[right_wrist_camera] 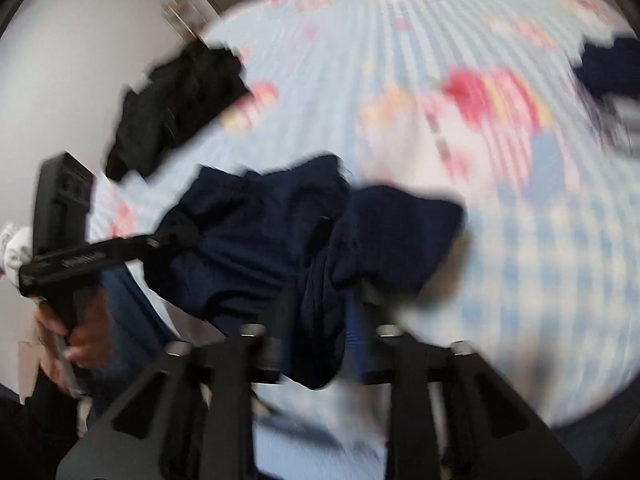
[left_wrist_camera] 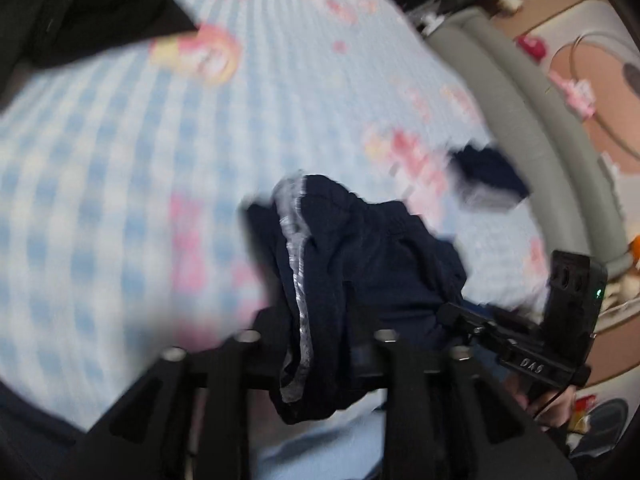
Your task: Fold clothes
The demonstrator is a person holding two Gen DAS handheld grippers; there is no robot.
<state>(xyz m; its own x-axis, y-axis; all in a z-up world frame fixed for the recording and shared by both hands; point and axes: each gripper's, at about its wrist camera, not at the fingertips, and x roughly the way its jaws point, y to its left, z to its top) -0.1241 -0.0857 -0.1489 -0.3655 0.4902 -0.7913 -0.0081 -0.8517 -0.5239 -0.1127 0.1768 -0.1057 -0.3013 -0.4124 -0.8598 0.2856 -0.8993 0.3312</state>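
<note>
A navy garment with a silver-grey side stripe [left_wrist_camera: 360, 256] hangs bunched between both grippers above the bed. My left gripper [left_wrist_camera: 316, 332] is shut on the striped end of it. My right gripper [right_wrist_camera: 320, 312] is shut on the other end [right_wrist_camera: 280, 236]. The right gripper also shows in the left wrist view [left_wrist_camera: 452, 312], pinching the cloth's right side. The left gripper shows in the right wrist view [right_wrist_camera: 168, 240], pinching the cloth's left side. Both views are motion-blurred.
A blue-and-white checked bedsheet with pink cartoon prints [left_wrist_camera: 140, 152] covers the bed [right_wrist_camera: 520, 240]. A black garment [left_wrist_camera: 80, 8] lies at the far side [right_wrist_camera: 176, 108]. Another dark folded garment [left_wrist_camera: 488, 180] lies near the bed's grey edge [left_wrist_camera: 532, 120], [right_wrist_camera: 612, 68].
</note>
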